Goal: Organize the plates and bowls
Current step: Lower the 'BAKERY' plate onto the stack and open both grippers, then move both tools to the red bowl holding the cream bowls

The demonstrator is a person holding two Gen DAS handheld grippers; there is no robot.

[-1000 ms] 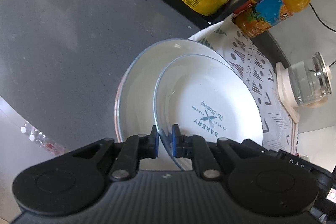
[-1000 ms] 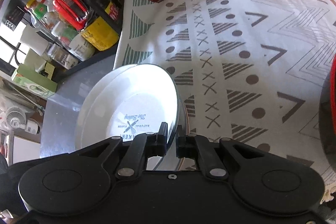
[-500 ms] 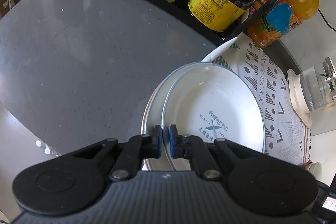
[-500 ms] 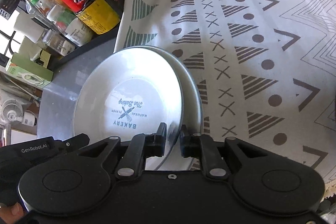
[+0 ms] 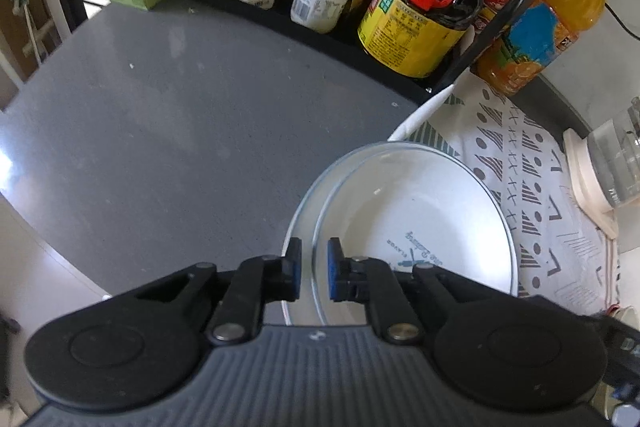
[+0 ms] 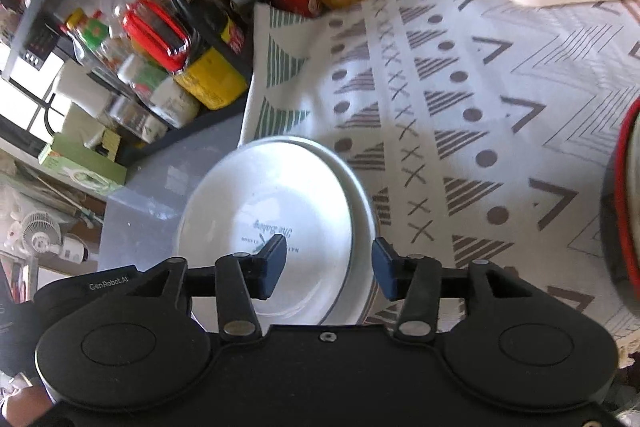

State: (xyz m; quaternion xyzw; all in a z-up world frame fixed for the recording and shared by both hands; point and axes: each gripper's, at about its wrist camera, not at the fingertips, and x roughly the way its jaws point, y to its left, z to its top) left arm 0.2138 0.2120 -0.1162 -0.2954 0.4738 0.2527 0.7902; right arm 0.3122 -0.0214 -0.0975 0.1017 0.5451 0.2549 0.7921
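The top plate [image 6: 264, 223] sits on the other plate [image 6: 366, 211]. The left hand-held gripper [image 5: 314, 275] is narrowly open, the right hand-held gripper [image 6: 328, 267] wide. I think both lift away next.

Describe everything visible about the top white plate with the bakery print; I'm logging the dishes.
The top white plate with the bakery print is round, shallow and glossy, seemingly ceramic, with a thin dark rim line and blue-grey "Bakery" lettering. It lies flat, nested in a matching white plate underneath, at the patterned cloth's edge. Both claws, left and right, stand open at its rim.
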